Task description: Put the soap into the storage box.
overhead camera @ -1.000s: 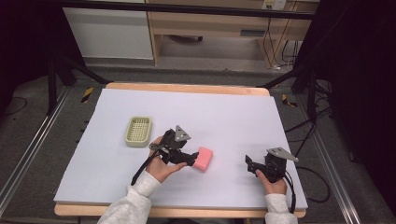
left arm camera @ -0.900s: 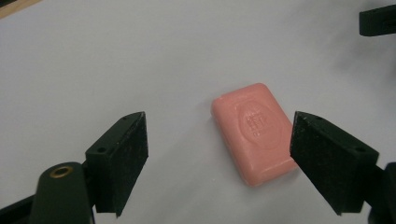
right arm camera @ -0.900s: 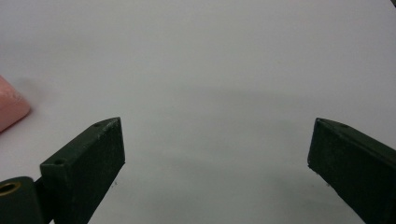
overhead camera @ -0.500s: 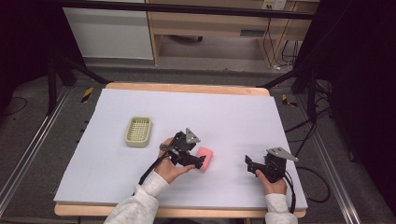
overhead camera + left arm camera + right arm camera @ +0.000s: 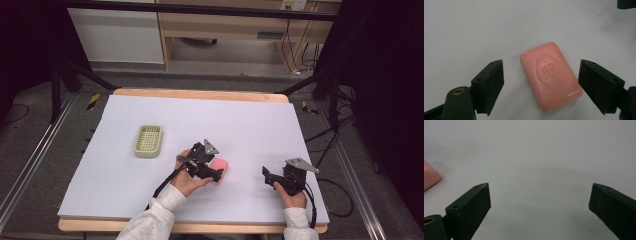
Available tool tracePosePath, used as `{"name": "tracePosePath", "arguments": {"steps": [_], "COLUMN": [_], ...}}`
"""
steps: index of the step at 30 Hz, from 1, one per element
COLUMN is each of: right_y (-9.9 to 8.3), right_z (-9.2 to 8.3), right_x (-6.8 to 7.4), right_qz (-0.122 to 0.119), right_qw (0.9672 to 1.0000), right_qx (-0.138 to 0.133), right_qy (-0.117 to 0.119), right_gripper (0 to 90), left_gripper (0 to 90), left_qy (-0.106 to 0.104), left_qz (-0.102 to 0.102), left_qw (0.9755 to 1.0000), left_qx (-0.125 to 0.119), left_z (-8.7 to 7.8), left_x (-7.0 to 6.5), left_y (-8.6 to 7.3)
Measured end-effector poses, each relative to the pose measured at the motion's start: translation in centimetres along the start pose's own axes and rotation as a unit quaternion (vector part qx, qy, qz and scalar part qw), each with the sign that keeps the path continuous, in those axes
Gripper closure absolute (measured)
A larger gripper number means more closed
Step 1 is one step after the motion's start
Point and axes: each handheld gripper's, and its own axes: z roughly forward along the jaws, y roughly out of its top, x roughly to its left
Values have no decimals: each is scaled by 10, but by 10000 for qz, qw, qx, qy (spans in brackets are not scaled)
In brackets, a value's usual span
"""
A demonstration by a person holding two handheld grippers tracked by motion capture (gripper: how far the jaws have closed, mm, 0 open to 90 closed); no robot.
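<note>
Hand-held gripper on the left (image 5: 218, 176) is wide open, holding nothing, poised over the pink soap bar (image 5: 551, 76). Its own view shows the jaws straddling the bar with clear gaps on both sides, no contact. Soap lies flat on the white surface (image 5: 250, 125), embossed face up, skewed relative to the jaw line, so the pads would meet it slightly off-square.

Left to right across the high view: green slotted soap dish (image 5: 148, 140) sits well apart, left of the soap; then the left hand (image 5: 187, 180) and its tool at the soap (image 5: 220, 164); then the right hand-held gripper (image 5: 266, 173), resting low on the surface near the front edge. It is also spread wide and empty; its view has bare surface between the jaws and just a corner of the soap (image 5: 430, 177) at the far left.

Step, as I read it: pre-grasp on the soap, approach about done, grip not yet made.

Next move calls for: lower enough that the pads cover the bar's sides, maybe a small twist to square up, then close. Soap is probably slick and hard, so centre the grip or it may squirt out. Likely destination is the dish.
</note>
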Motion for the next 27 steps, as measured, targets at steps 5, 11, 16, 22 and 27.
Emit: {"name": "tracePosePath", "arguments": {"steps": [5,11,16,22,27], "right_y": [0,0,0,0,0], "right_z": [0,0,1,0,1], "right_x": [0,1,1,1,1], "right_qz": [-13,-9,-10,-3,-1], "right_qw": [10000,10000,10000,10000,10000], "right_qx": [13,30,41,37,39], "right_qy": [2,-2,-3,2,5], "right_gripper": [42,43,43,43,43], "left_gripper": [208,213,212,212,214], "left_qy": [19,50,22,-3,-25], "left_qz": [-9,-20,-31,-17,-59], "left_qw": [10000,9999,9998,9997,9996], "left_qx": [67,141,174,237,286], "left_z": [4,9,12,18,23], "left_x": [-1,-2,-3,-5,-6], "left_y": [0,1,1,1,1]}}
